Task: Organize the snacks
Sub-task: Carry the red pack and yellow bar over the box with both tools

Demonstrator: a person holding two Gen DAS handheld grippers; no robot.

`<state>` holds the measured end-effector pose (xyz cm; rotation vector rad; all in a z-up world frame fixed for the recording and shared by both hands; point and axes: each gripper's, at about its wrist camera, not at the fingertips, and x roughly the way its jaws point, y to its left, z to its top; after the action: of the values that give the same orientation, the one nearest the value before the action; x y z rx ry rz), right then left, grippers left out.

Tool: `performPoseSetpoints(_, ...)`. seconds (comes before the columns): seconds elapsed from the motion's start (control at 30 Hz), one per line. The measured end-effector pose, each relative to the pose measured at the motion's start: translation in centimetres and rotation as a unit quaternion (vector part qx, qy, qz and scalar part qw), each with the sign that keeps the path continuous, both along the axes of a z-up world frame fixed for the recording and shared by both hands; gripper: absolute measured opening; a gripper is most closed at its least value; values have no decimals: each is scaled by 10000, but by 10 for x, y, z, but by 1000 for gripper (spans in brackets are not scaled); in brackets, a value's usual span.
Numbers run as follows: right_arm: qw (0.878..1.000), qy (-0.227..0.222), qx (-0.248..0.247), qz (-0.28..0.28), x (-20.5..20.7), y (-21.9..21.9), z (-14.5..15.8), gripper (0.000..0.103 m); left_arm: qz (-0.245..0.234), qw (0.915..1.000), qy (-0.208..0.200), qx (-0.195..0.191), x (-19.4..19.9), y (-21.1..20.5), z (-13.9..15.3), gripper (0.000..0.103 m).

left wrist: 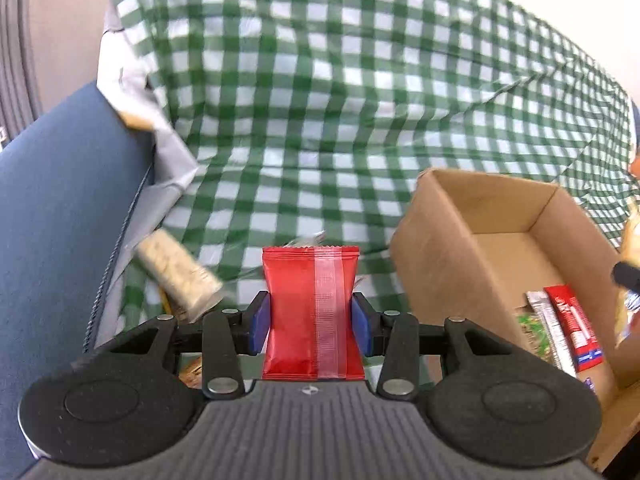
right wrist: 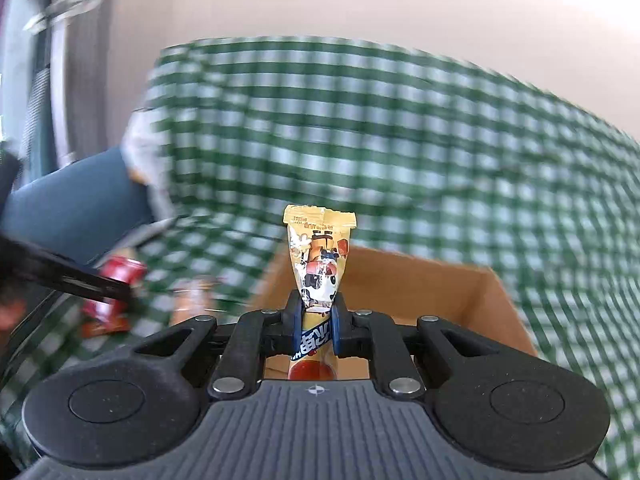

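Gripping on both sides: left gripper (left wrist: 312, 322) clamped on red packet (left wrist: 311, 312), right gripper (right wrist: 319, 322) pinched tight on yellow snack pouch (right wrist: 320, 264). Held upright, clear of the checked cloth (left wrist: 320, 100), probably bound for the cardboard box (left wrist: 460, 216), where blurred bars (left wrist: 560, 328) already lie.

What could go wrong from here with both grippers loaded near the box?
1. The left gripper pinches the red packet only at its puffy middle; it could slip out before reaching the cardboard box.
2. The right gripper squeezes the yellow snack packet hard at a narrow waist; the contents might get crushed.
3. Both grippers seem headed for the same box, so they could bump above it.
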<state>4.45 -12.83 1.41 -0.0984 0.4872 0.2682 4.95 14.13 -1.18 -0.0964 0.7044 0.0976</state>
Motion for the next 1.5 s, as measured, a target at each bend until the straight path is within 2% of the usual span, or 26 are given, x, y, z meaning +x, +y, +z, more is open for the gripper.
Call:
performPoseSetpoints(0.07, 9995, 181, 89, -237, 3, -13, -6, 14, -58, 9999, -64, 83, 2, -10, 0, 47)
performPoseSetpoints(0.13, 9991, 132, 199, -343, 3, -25, -4, 14, -98, 9998, -130, 115, 4, -20, 1, 47)
performPoseSetpoints(0.53, 9966, 56, 80, -812, 7, -59, -6, 14, -528, 9973, -479, 152, 6, -76, 1, 47)
performPoseSetpoints(0.97, 9940, 21, -86, -1094, 5, -73, -10, 14, -760, 9939, -792, -114, 11, -97, 9, 47)
performPoseSetpoints(1.07, 9936, 16, -115, -1124, 7, -70, -10, 14, -915, 9894, -1098, -237, 6, -100, 14, 47)
performPoseSetpoints(1.27, 9921, -109, -164, -1242, 6, -68, -8, 14, -1443, 9732, -1758, -353, -12, -114, 26, 47)
performPoseSetpoints(1.5, 9887, -235, -150, -1476, 6, -70, -6, 14, -1924, 9637, -1834, -244, -20, -139, 22, 47)
